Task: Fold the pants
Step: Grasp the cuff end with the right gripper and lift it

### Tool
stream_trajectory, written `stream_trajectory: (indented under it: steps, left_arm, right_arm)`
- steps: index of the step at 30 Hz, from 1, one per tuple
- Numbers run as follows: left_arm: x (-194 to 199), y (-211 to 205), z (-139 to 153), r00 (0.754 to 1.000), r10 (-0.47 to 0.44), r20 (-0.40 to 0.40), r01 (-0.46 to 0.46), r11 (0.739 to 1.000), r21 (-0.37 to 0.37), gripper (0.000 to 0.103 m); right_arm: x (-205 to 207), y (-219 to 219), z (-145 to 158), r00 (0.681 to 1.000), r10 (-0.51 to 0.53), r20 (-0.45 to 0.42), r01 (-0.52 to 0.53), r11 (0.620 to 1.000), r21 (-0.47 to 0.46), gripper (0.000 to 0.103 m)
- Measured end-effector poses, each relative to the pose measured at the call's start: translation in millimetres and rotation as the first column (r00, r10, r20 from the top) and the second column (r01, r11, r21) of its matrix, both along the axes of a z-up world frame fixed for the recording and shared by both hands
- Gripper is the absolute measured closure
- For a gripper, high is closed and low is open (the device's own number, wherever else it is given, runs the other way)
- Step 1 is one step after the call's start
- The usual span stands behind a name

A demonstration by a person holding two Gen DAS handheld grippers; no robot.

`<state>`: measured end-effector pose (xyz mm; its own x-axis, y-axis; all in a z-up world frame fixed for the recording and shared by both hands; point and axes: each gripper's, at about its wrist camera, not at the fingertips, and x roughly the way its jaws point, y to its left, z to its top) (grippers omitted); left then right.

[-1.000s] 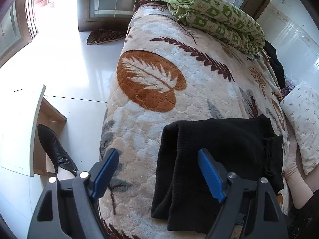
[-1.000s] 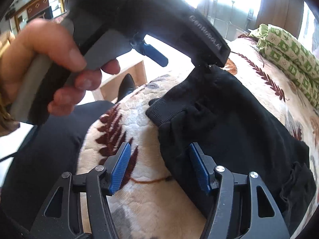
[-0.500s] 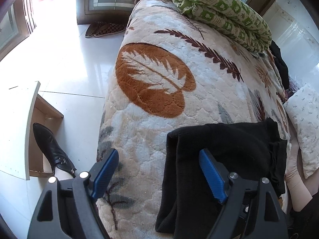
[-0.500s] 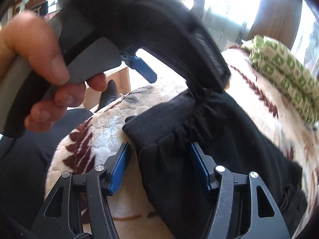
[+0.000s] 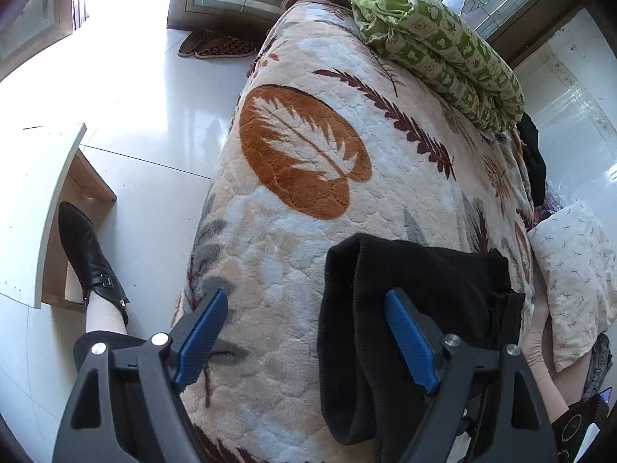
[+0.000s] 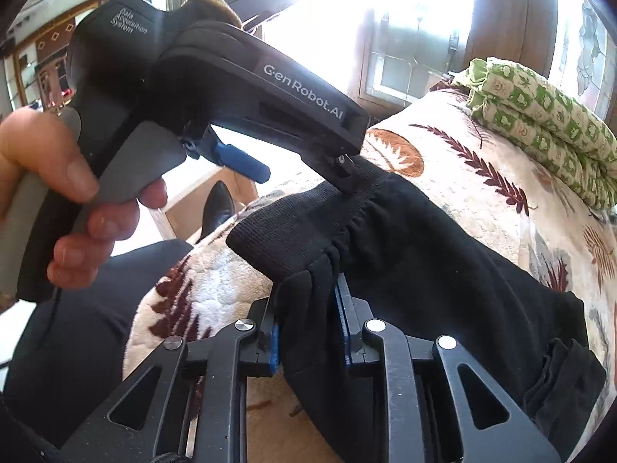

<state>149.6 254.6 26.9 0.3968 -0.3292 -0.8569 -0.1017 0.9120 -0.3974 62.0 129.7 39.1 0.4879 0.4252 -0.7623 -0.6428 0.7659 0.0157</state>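
Black pants (image 5: 424, 277) lie folded lengthwise on a leaf-patterned blanket (image 5: 308, 154), waistband toward me. My left gripper (image 5: 306, 337) hangs open above the waistband's left edge, its right finger over the cloth and its left finger over bare blanket. In the right wrist view the pants (image 6: 443, 262) stretch away to the right. My right gripper (image 6: 304, 320) is closing, and its blue pads pinch a gathered bunch of cloth just below the ribbed waistband. A hand (image 6: 46, 177) holds the left tool's black housing (image 6: 216, 77), one finger of which touches the waistband's far end.
A rolled green quilt (image 5: 443, 58) lies at the bed's far end and a white pillow (image 5: 578, 270) at its right side. Left of the bed are a tiled floor, a white board (image 5: 31, 200), a black boot (image 5: 85, 254) and slippers (image 5: 216, 44).
The right jaws have come together onto the cloth by the waistband, bunching it. The left gripper stays open and has rolled slightly over the waistband edge.
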Motion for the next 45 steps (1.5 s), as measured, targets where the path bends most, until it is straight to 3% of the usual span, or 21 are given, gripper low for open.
stream_trajectory:
  steps: [11,18,20,23,26,37,45]
  left_arm:
    - [3,-10,-3,0.999,0.036,-0.028,-0.040,0.988,-0.146,0.017]
    - [2,-16,-8,0.998,0.050,-0.048,-0.058,0.980,-0.190,0.021]
    - [2,-20,-9,0.998,0.041,-0.048,-0.051,0.975,-0.216,0.048]
    - [1,-31,-1,1.000,0.019,-0.024,-0.024,0.979,-0.203,0.071]
    - [-1,-36,16,1.000,0.011,0.020,-0.007,0.984,-0.177,0.075]
    - [-6,-58,54,0.995,-0.023,0.099,0.038,0.989,-0.143,0.079]
    - [-7,-105,78,0.985,-0.106,0.139,0.125,0.983,-0.137,0.079]
  right_arm:
    - [2,-14,21,1.000,-0.022,0.004,0.021,0.998,0.060,0.084]
    - [-2,-14,23,1.000,-0.014,0.009,0.014,0.998,0.057,0.084]
    - [-3,-13,22,1.000,-0.017,0.008,0.017,0.998,0.057,0.084]
    - [-3,-17,23,1.000,-0.032,0.002,0.031,0.997,0.068,0.084]
    - [-5,-24,27,0.999,-0.039,0.009,0.039,0.996,0.082,0.085]
    - [-9,-47,45,0.997,-0.083,0.001,0.082,0.983,0.164,0.087]
    - [-13,-92,55,0.986,-0.161,-0.043,0.167,0.956,0.241,0.088]
